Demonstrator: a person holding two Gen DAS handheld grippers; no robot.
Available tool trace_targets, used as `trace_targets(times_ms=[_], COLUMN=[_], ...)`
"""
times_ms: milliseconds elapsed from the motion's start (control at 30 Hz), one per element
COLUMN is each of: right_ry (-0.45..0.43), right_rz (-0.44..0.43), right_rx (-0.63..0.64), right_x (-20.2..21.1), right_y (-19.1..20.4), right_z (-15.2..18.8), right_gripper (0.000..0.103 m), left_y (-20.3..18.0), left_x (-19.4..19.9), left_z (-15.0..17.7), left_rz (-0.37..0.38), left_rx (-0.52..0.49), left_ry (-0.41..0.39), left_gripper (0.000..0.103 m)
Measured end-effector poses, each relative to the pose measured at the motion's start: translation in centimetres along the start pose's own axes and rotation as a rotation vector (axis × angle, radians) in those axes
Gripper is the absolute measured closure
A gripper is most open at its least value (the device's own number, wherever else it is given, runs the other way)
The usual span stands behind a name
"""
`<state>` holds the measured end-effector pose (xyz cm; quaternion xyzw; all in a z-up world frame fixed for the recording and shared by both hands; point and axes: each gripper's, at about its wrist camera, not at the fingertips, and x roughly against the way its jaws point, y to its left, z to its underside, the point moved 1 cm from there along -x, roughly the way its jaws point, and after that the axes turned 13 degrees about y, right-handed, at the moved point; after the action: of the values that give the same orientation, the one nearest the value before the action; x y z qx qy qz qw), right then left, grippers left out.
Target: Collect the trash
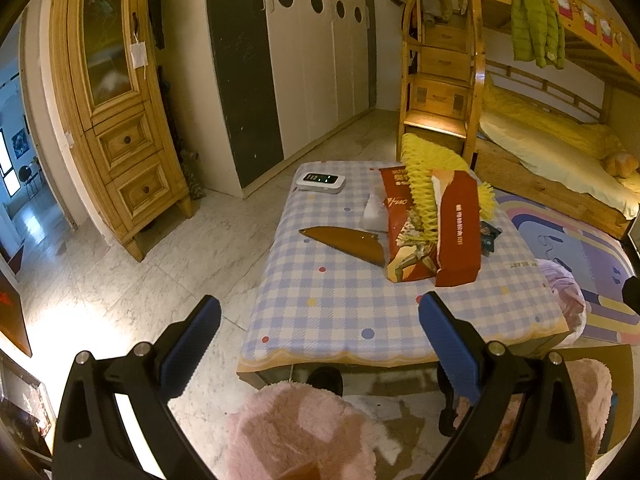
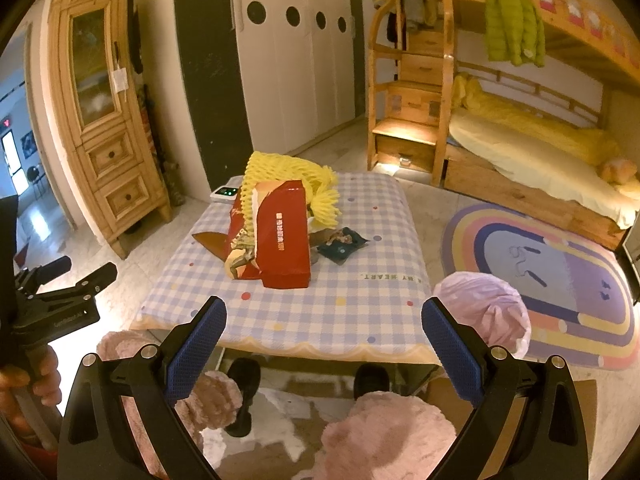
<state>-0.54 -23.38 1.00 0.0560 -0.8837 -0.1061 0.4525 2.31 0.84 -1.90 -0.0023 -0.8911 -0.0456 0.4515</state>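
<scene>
A low table with a blue checked cloth [image 1: 320, 304] [image 2: 352, 304] holds the trash. On it lie a torn red carton [image 1: 456, 228] [image 2: 282, 240], yellow foam fruit netting [image 1: 424, 176] [image 2: 280, 172], a brown wedge-shaped wrapper [image 1: 344, 242] [image 2: 208, 240], a dark snack wrapper [image 2: 342, 242] [image 1: 489, 235] and a white crumpled piece [image 1: 374, 212]. My left gripper [image 1: 320, 344] is open and empty, above the table's near edge. My right gripper [image 2: 324, 348] is open and empty, at the near edge too.
A white device with green lights [image 1: 320, 182] [image 2: 225, 193] sits at the table's far corner. A pink plastic bag [image 2: 488, 312] stands right of the table. Pink fluffy slippers [image 1: 300, 432] [image 2: 384, 436] are below. A wooden cabinet [image 1: 120, 120], bunk bed [image 2: 520, 152] and rug [image 2: 552, 264] surround the table.
</scene>
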Motion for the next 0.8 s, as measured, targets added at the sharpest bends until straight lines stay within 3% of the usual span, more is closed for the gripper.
trace_targets(times_ms=[133,467,800], right_ry=[0.001,0.036,0.060], right_rz=[-0.032,-0.146,-0.078], right_rx=[0.021,0.021,0.132], right_x=[-0.1,-8.4,-14.1], right_y=[0.4,-0.4,1.1], right_z=[-0.3,-3.3,-6.0], right_gripper=[0.006,0.006,0.006], left_y=[0.1,-0.7,-1.8], left_x=[-1.0,-6.0,-12.0], left_z=[-0.1,-1.4,-3.5], left_rz=[-0.007,0.038,0.014], left_rx=[0.006,0.002,-0.021], left_ry=[0.014,0.041,0.030], left_gripper=[0.007,0.007,0.007])
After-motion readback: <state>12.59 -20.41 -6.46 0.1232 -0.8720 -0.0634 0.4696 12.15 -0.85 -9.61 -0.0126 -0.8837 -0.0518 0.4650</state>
